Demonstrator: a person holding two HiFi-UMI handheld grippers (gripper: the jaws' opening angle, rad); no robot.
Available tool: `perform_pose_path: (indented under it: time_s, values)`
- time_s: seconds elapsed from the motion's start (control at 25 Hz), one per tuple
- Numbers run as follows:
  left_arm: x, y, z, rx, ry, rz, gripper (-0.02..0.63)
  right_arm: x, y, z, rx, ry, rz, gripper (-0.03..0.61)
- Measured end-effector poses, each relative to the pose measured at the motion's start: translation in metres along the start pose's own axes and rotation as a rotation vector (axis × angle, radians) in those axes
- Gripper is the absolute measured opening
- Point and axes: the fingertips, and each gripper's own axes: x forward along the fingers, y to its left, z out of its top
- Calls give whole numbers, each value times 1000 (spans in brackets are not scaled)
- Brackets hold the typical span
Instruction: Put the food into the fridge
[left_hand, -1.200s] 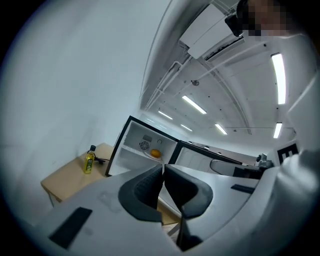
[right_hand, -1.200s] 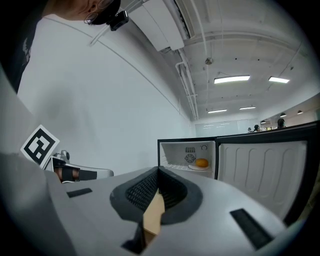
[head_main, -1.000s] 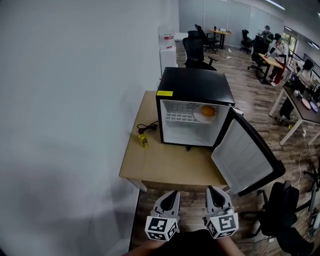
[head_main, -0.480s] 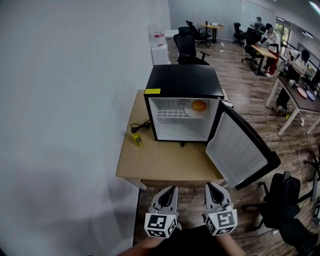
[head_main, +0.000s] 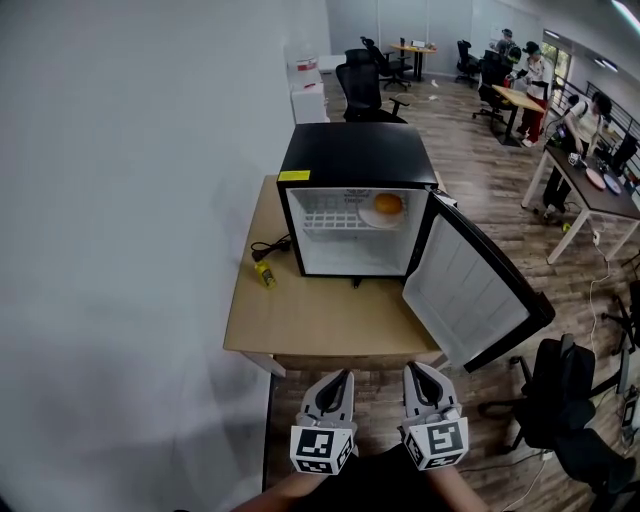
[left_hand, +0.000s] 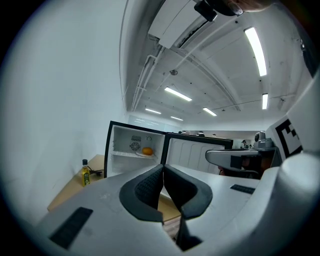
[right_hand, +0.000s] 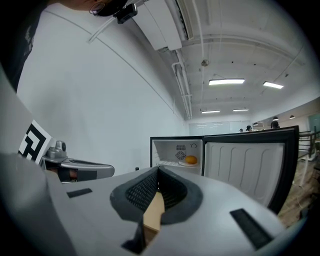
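A black mini fridge (head_main: 355, 160) stands on a wooden table (head_main: 320, 320) with its door (head_main: 470, 295) swung open to the right. An orange food item (head_main: 387, 204) lies on a white plate (head_main: 372, 217) on the fridge's upper wire shelf, and shows too in the left gripper view (left_hand: 147, 150) and the right gripper view (right_hand: 191, 160). My left gripper (head_main: 342, 378) and right gripper (head_main: 414, 370) hover side by side before the table's near edge, well short of the fridge. Both are shut and hold nothing, as the left gripper (left_hand: 163, 168) and right gripper (right_hand: 157, 172) show in their own views.
A small yellow oil bottle (head_main: 264, 275) and a black cable (head_main: 268, 246) lie on the table left of the fridge. A white wall runs along the left. Office chairs (head_main: 556, 400), desks and people fill the room to the right and behind.
The head view has shifted, so the fridge and table sit further up and left in the picture. Both grippers have shifted slightly, staying shut and empty below the table edge. The fridge door stays open.
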Motion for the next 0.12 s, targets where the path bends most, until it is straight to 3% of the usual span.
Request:
perform_pose_path:
  time_s: [0.12]
  values:
    - [-1, 3, 0, -9, -2, 6, 15, -2, 2, -2, -3, 8, -5, 60]
